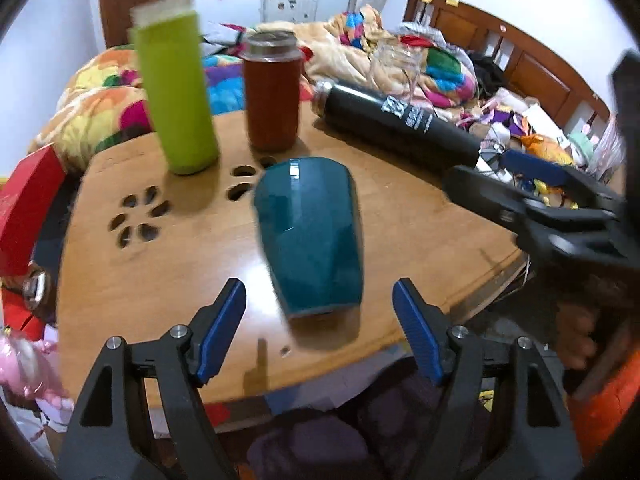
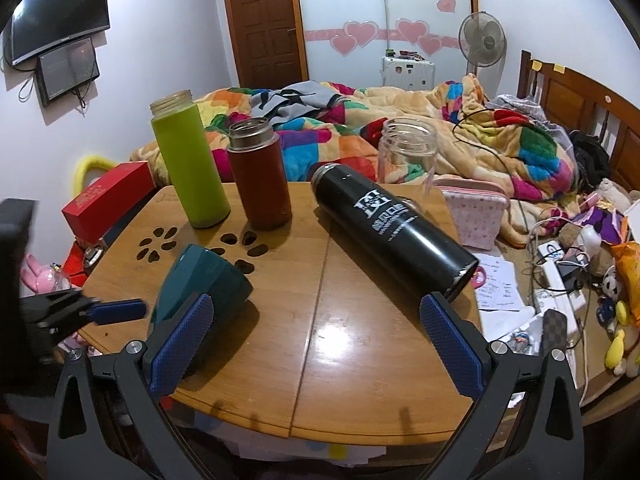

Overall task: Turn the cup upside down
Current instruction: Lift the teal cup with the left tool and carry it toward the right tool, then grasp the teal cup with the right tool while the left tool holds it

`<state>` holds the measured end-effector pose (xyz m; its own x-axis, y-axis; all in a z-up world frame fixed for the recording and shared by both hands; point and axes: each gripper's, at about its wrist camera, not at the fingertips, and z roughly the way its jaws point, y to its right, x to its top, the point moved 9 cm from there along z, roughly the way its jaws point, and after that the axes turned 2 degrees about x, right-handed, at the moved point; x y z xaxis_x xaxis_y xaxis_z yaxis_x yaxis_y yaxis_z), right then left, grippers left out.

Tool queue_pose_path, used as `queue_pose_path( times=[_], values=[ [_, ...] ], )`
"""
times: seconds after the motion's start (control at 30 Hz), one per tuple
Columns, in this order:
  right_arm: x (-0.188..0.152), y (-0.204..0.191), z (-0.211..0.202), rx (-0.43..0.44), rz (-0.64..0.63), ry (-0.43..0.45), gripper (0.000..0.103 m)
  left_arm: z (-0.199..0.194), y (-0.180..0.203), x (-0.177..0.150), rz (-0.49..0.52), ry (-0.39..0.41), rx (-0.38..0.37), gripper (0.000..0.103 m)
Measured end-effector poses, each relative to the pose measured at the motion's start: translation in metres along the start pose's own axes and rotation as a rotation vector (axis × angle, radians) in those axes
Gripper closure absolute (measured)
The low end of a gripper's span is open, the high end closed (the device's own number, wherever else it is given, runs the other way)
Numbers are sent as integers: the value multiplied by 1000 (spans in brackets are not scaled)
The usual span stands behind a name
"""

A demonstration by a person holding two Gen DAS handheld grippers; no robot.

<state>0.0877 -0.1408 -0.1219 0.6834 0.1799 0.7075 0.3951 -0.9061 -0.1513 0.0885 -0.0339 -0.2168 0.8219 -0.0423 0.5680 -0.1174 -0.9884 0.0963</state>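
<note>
A teal ceramic cup lies on its side on the round wooden table, its narrow base toward my left gripper. It also shows in the right wrist view, at the table's left edge. My left gripper is open and empty, its blue pads just short of the cup's base on either side. My right gripper is open and empty over the table's front; its left pad overlaps the cup in view. The right gripper also appears in the left wrist view, at the right.
A green bottle and a brown flask stand at the table's back. A black flask lies on its side to the right. A clear jar stands behind it. A red box sits left; a cluttered bed lies beyond.
</note>
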Motion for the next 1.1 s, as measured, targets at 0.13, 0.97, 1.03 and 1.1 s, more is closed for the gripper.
queue_pose_path(
  times=[0.13, 0.97, 1.03, 1.1],
  values=[
    [-5, -18, 12, 68, 3, -28, 0, -25, -33, -9, -67, 31, 59, 27],
    [-54, -89, 59, 261, 10, -182, 49, -10, -23, 32, -80, 107, -56, 82],
    [-54, -86, 54, 251, -4, -172, 51, -6, -18, 36, -76, 107, -64, 83],
    [-54, -84, 50, 241, -20, -161, 53, -3, -14, 39, -70, 109, -63, 83]
  ],
)
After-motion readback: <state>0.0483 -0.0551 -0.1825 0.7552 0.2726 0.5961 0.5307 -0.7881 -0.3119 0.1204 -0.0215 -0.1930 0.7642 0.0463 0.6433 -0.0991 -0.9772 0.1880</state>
